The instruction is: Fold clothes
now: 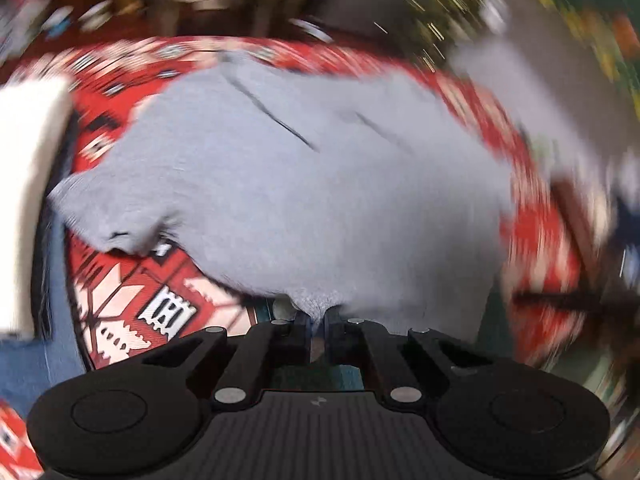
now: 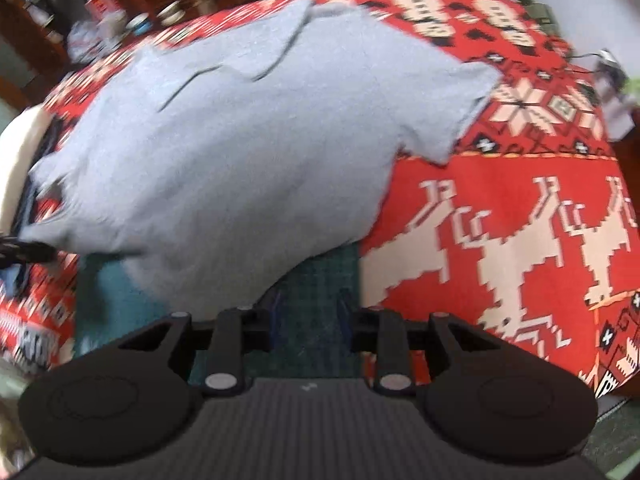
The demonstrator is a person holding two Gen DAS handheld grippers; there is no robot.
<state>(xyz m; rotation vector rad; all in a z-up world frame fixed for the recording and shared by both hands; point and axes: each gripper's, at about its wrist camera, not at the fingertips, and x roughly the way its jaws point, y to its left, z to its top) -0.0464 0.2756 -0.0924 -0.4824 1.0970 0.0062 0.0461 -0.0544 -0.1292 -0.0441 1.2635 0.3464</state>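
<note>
red patterned cloth [image 2: 500, 208] with white figures covers the surface; clutter behind is too blurred to name. grey t-shirt [image 2: 248, 136] lies spread across it, near hem hanging over the front edge, one sleeve [image 2: 460, 108] out to the right. my left gripper [image 1: 316, 320]: fingers nearly together, pinching a fold of the grey t-shirt hem. my right gripper [image 2: 310, 312]: fingers narrowly apart, nothing between them, just beside the hem. white fabric [image 1: 28, 200] sits at the left edge. left view motion-blurred.

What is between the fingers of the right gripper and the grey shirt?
Nothing solid: in the right wrist view the right gripper hangs open beside the grey shirt, with only green checked cloth below.
</note>
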